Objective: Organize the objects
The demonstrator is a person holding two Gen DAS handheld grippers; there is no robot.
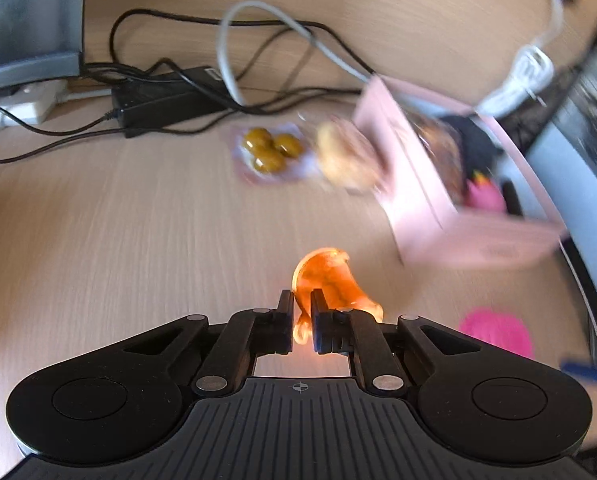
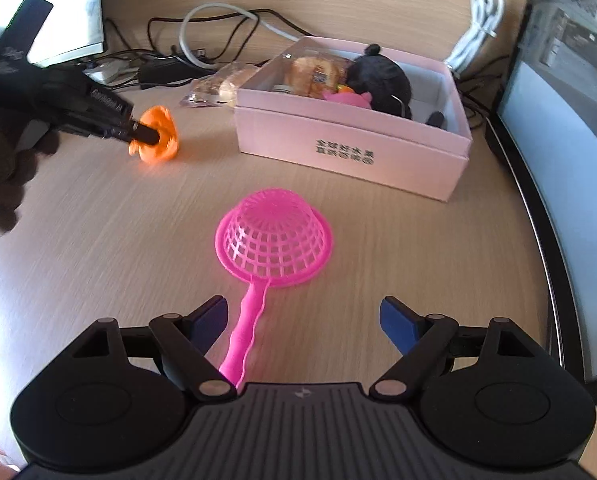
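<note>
My left gripper (image 1: 301, 300) is shut on an orange plastic toy (image 1: 330, 280) and holds it just above the wooden desk; the right wrist view shows it too (image 2: 158, 132), left of the pink box. The pink box (image 2: 338, 148) holds packaged bread, a black plush (image 2: 378, 76) and a pink toy. My right gripper (image 2: 302, 316) is open, its blue pads either side of the handle of a pink plastic strainer (image 2: 274, 236) lying upside down on the desk. A packet of green olives (image 1: 270, 148) and a packaged bun (image 1: 346, 156) lie left of the box.
A black power adapter (image 1: 170, 100) with tangled black and grey cables lies at the back of the desk. A white coiled cable (image 2: 478, 24) sits behind the box. A monitor (image 2: 570, 80) stands at the right and a grey monitor base (image 1: 26, 68) at the back left.
</note>
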